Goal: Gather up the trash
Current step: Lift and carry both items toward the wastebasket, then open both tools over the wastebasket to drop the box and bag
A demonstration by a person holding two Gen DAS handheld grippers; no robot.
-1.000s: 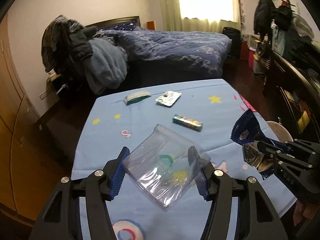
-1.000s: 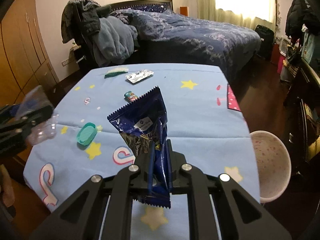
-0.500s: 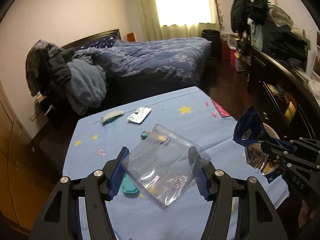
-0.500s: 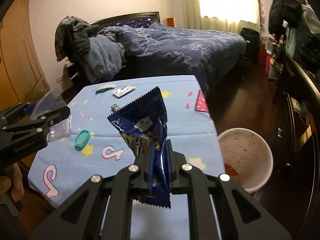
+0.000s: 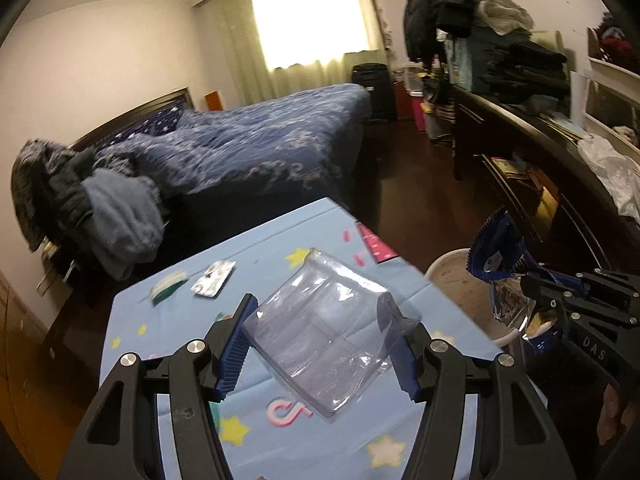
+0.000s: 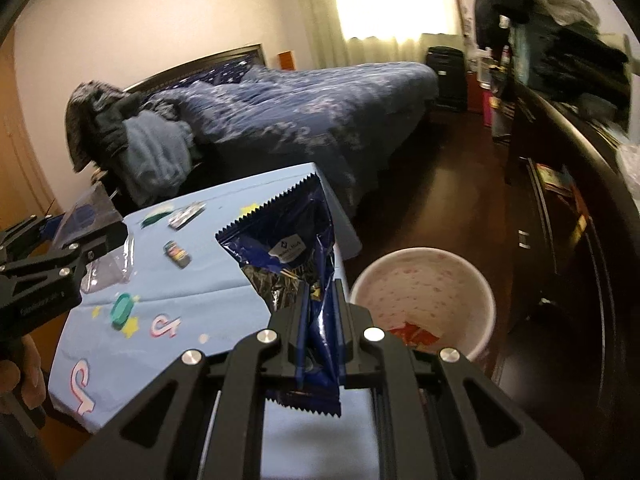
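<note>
**Both grippers loaded; carry toward the bin in progress.**

Since a second ago both views have swung right: the white bin (image 6: 424, 304), then at the frame edge, now lies just right of the right gripper (image 6: 320, 320), clamped shut on the blue wrapper (image 6: 296, 248). The left gripper (image 5: 320, 344), held part-open, grips the clear plastic tray (image 5: 328, 332) above the table (image 5: 280, 236). Remaining litter: blister pack (image 5: 214, 278), candy (image 6: 177, 254), teal cap (image 6: 122, 307). Release appears imminent.

Dim room, blown-out window (image 5: 310, 20) (backlight), fisheye blur
</note>
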